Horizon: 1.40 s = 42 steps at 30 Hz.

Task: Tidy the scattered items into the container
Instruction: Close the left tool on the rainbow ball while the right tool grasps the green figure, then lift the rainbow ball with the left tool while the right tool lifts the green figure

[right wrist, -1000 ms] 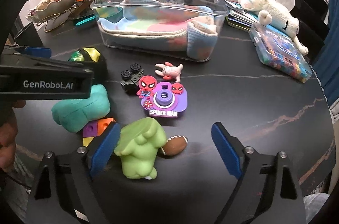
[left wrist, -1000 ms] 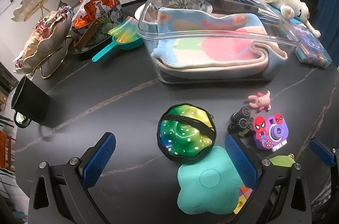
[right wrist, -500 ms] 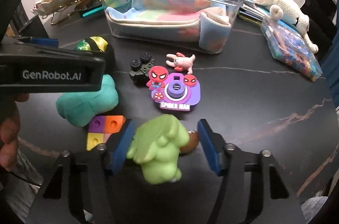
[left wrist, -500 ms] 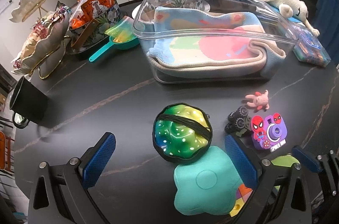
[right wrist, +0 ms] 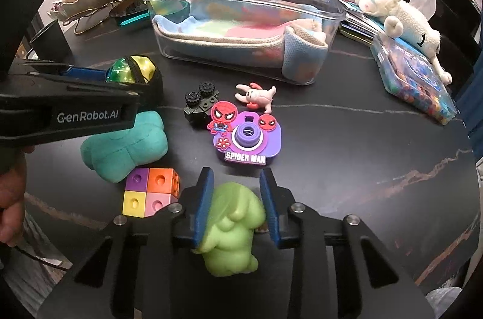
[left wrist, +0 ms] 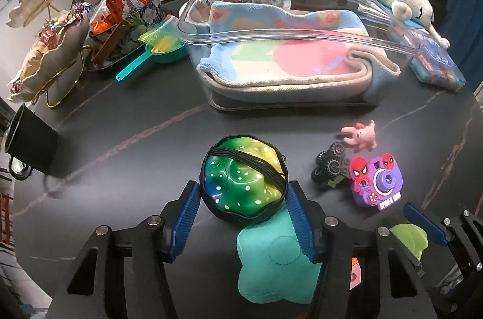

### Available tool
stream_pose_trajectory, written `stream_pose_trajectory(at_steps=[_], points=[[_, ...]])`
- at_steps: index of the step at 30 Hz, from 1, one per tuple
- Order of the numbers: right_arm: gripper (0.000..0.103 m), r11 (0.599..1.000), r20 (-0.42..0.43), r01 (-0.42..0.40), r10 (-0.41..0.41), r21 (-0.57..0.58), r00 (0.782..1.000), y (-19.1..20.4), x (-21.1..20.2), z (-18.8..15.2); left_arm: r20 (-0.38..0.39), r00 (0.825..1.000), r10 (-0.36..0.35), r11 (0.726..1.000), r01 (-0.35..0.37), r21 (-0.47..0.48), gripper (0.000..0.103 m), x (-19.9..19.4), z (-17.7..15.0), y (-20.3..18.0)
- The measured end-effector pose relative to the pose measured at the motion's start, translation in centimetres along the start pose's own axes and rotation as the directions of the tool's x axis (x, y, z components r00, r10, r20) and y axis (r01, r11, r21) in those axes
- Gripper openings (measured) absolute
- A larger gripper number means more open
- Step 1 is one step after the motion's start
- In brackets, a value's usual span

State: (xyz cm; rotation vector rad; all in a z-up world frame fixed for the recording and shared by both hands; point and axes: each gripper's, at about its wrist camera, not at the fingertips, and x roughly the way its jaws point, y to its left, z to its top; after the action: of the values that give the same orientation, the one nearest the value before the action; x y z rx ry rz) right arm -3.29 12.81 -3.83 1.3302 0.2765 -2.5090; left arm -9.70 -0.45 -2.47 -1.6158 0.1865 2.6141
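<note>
- The right tool [right wrist: 237, 205] is closed on the green squishy figure [right wrist: 231, 225]; both blue pads are pressed into its soft sides, and the figure bulges out below them.
- The left tool [left wrist: 243, 216] is closed around the green-and-yellow ball pouch [left wrist: 244, 178], with a pad seen against each flank of its black rim; whether the pouch has left the surface [left wrist: 120, 168] cannot be told.
- Just beneath the left tool lies the teal plush cushion [left wrist: 274, 261], touching the pouch's near edge; a straight upward lift would be advisable so the cushion is not dragged along.
- Just left of the right tool sits the coloured cube block [right wrist: 151, 192], and directly ahead of it the purple Spider-Man camera toy [right wrist: 247, 138]; beyond that lie the small black wheeled toy [right wrist: 200, 101] and the pink bunny figure [right wrist: 256, 97].
- Well ahead of both tools stands the clear container [right wrist: 241, 26], already lined with a folded pastel blanket [right wrist: 235, 35].
- Because the green figure is soft, moderate pressure is judged best, so that it is neither squeezed out nor dropped in transit.
- Each load should be carried clear above the container's rim and let go low over the blanket, one tool at a time, so collision between them is avoided.
</note>
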Motion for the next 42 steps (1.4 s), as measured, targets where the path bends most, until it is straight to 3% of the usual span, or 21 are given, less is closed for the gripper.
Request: stream_pose_trajectory(at_steps=[11,42], points=[[0.023,1.000,0.006,-0.011,0.011,-0.001,1.000,-0.4,-0.4,0.2,0.026,0.999,-0.034,0.999,0.034,0.004,0.052,-0.9,0.2,-0.1],[0.020,1.000,0.075,0.014,-0.015,0.016,0.997,-1.3,-2.7,1.8,0.065,0.998,-0.023,1.000,0.023,0.002,0.052,-2.2,0.5,0.2]])
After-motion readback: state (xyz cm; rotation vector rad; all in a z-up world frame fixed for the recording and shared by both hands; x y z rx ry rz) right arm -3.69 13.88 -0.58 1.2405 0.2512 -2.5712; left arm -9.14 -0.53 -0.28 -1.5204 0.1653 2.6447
